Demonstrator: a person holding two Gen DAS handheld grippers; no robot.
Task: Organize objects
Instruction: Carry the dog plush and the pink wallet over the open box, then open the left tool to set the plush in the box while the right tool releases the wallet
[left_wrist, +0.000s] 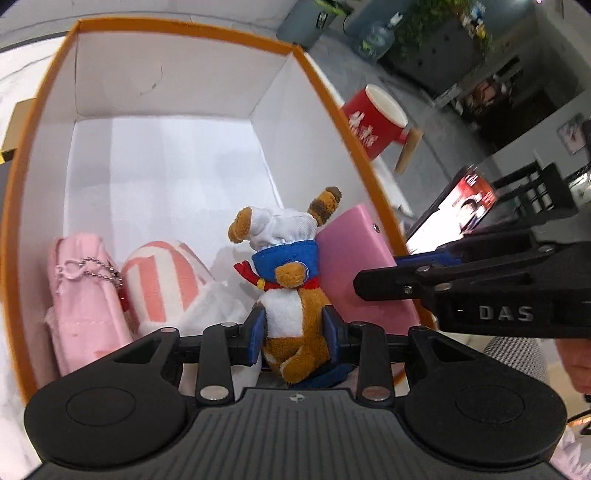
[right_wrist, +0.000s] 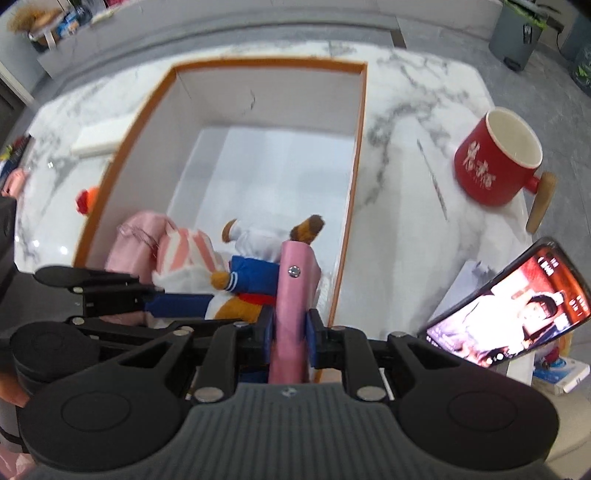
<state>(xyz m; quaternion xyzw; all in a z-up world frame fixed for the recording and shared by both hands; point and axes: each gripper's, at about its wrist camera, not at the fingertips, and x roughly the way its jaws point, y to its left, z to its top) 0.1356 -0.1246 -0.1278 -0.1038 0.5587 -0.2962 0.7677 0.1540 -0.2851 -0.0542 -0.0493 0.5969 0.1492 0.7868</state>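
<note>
An orange-rimmed white box (left_wrist: 44, 122) (right_wrist: 360, 147) stands on the marble table. My left gripper (left_wrist: 293, 334) is shut on a brown plush dog (left_wrist: 291, 280) in blue and white clothes, head down inside the box. My right gripper (right_wrist: 290, 334) is shut on a pink case (right_wrist: 293, 295) held edge-up at the box's near right corner; it also shows in the left wrist view (left_wrist: 358, 258), beside the dog. A pink pouch with a chain (left_wrist: 81, 295) and a pink-striped cloth roll (left_wrist: 162, 280) lie in the box's near left part.
A red mug with a wooden handle (right_wrist: 496, 162) stands on the table right of the box. A phone (right_wrist: 506, 306) with a lit screen leans near the right edge. A white block (right_wrist: 98, 140) and a small red-orange object (right_wrist: 86, 199) lie left of the box.
</note>
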